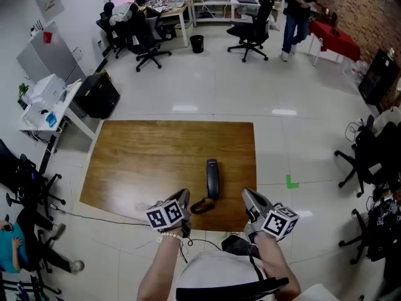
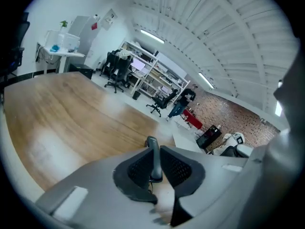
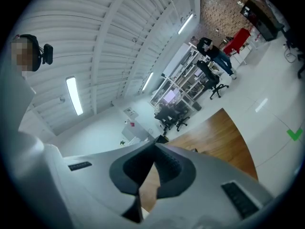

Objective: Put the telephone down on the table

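We see the slim black telephone handset (image 1: 213, 179) lying flat on the brown wooden table (image 1: 144, 162), free of both grippers. The left gripper (image 1: 183, 197) is closing its jaws on nothing, and the right gripper (image 1: 249, 197) is clenched empty. We judge the task done

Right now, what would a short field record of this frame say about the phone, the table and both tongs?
telephone: lying flat on the table, handset pointing away from the person
cord: looped at the telephone's near end
table: wooden
left tongs: closing, clear of the telephone, gripping nothing
right tongs: shut, empty, at the table's near edge
task: telephone already down
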`<action>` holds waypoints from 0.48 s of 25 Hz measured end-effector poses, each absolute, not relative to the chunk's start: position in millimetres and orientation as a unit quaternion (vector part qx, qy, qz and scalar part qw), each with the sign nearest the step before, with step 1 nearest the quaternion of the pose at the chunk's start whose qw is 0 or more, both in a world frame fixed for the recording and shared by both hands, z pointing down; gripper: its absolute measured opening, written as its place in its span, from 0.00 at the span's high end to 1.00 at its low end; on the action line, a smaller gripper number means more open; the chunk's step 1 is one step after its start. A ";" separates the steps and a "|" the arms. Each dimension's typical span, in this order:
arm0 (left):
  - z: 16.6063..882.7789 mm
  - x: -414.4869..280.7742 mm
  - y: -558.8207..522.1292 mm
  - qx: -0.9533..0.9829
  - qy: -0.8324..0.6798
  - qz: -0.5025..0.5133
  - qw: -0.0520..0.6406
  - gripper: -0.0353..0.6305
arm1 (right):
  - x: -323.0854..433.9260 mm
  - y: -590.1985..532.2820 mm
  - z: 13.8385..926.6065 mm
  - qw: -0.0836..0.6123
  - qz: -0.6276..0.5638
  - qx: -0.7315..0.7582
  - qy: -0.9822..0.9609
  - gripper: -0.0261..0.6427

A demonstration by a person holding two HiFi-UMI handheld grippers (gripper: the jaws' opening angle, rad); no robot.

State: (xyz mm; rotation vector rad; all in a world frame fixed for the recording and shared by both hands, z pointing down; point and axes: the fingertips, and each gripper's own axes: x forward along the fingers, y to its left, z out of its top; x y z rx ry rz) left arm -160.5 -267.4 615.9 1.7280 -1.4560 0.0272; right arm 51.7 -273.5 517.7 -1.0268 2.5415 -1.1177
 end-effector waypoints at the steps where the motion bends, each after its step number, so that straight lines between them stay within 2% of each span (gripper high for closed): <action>1: 608.6 -163.3 -259.2 0.698 -0.581 0.004 0.419 0.93 | 49.5 -266.2 515.4 0.090 -0.373 -0.348 0.855 0.96; 7: 573.3 -175.4 -206.4 0.723 -0.557 -0.049 0.405 0.94 | 26.4 -212.3 507.4 0.087 -0.365 -0.359 0.855 0.96; 12: 563.1 -165.1 -163.2 0.746 -0.534 -0.037 0.396 0.94 | 14.3 -159.8 518.9 0.069 -0.372 -0.370 0.849 0.96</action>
